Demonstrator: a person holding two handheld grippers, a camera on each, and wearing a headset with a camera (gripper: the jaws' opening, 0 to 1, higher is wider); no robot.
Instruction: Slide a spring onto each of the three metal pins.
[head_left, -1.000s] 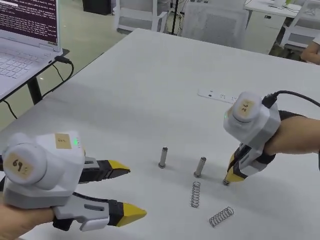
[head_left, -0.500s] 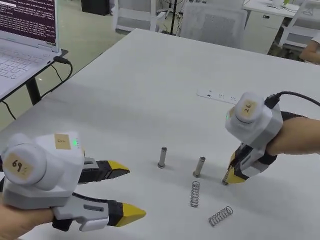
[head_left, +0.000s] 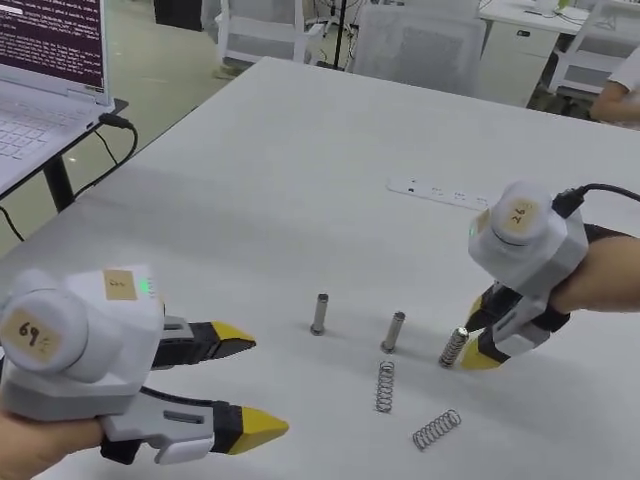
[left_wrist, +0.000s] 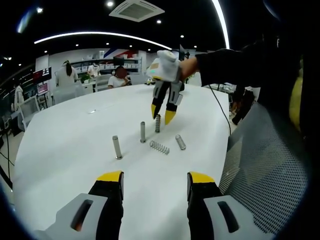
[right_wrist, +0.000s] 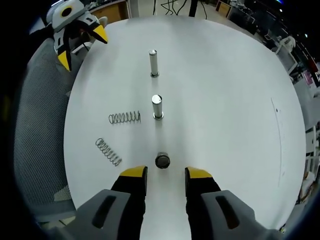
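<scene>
One spring (head_left: 453, 347) looks seated on the 3 o'clock pin (right_wrist: 162, 160), at the right gripper's (head_left: 468, 342) parted jaws — two bare pins (head_left: 320, 313) and two loose springs (head_left: 385, 386) at 6 o'clock remain; left gripper (head_left: 268, 384) idle, jaws apart.

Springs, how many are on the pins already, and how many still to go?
One looks done: a spring wraps the right-hand pin, in front of the open right gripper. Nothing is in hand; the left gripper is open too. Still to go: the middle pin and left-hand pin stand bare, and two loose springs lie on the table.
</scene>
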